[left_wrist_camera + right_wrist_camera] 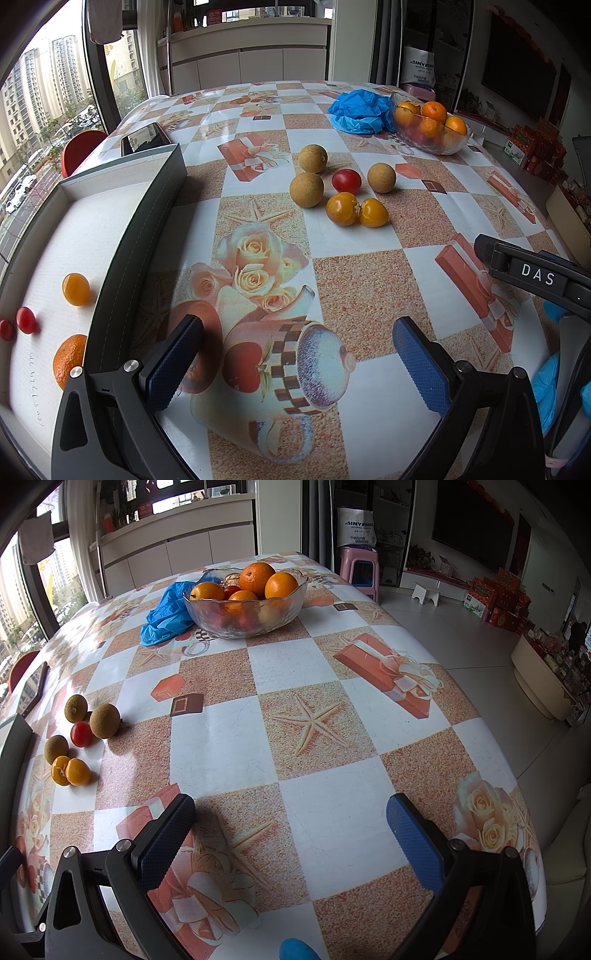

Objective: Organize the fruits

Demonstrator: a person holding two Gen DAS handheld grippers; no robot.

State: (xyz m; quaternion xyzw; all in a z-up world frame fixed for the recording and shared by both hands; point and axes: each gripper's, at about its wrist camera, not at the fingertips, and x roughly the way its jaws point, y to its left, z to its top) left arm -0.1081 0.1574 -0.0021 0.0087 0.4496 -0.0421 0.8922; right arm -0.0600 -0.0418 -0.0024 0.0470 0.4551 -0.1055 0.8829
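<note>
Although most of the loose fruit is seen plainly, the white tray (92, 229) at the table's left is cut off by the frame edge, so only part of its contents can be counted: one yellow tomato (75, 289), two red cherry tomatoes (26, 319), the outer one clipped, and one mandarin (69, 360) half hidden behind the left finger mount. On the patterned tablecloth (354, 295) six fruits are grouped mid-table: three brown round fruits (306, 189), one red tomato (346, 180) and two yellow tomatoes (357, 209) touching each other. Further back a glass bowl (245, 618) is seen with four oranges (257, 574) on top; lower fruit is blurred by the glass. A crumpled blue bag (166, 618) lies against it. The left gripper (297, 363) and right gripper (291, 840) are both spread wide, holding nothing.
</note>
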